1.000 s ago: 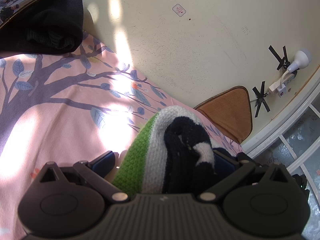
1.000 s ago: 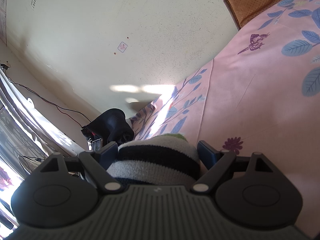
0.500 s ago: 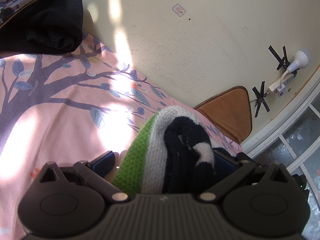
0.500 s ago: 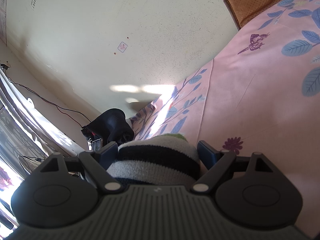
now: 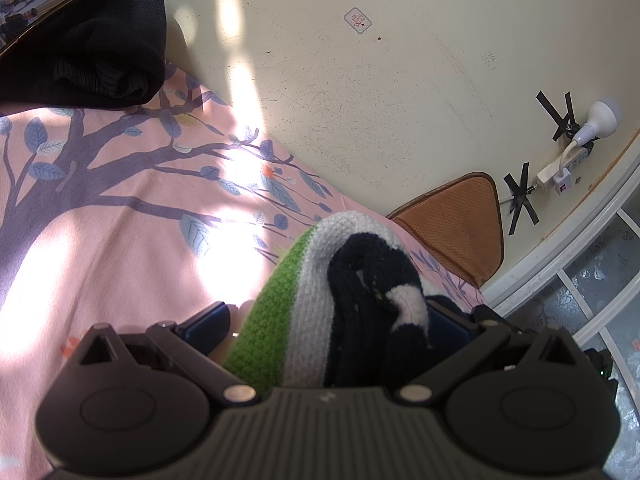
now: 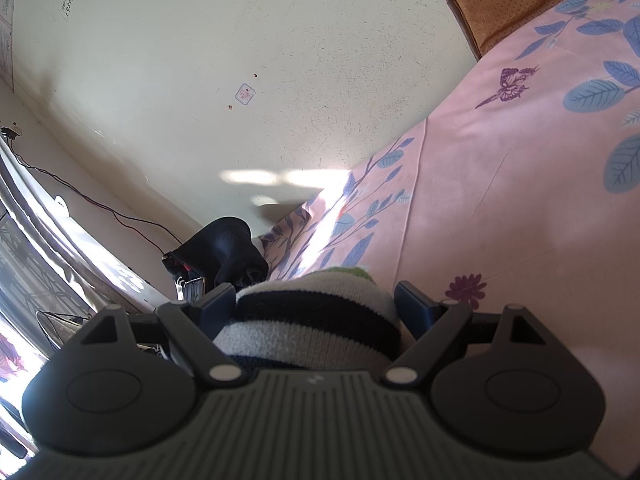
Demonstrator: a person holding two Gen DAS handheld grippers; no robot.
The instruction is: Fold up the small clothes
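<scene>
Nothing has moved since the earlier frames: the striped knit garment [image 5: 320, 304] lies bunched on the pink tree-print sheet [image 5: 120, 240], and both claws stay put around it. The left gripper [image 5: 332, 316] stands spread with the garment's green edge clear of one finger, while the right gripper [image 6: 316, 304] is wide too, though whether its pads press the knit I cannot tell. Soft, light and floppy, the garment looks best pinched at a hem or corner, away from the black clothing [image 5: 100, 40] at the sheet's far edge.

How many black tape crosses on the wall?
2: upper cross beside the white bulb, lower cross below the power strip. More may sit out of frame.
</scene>
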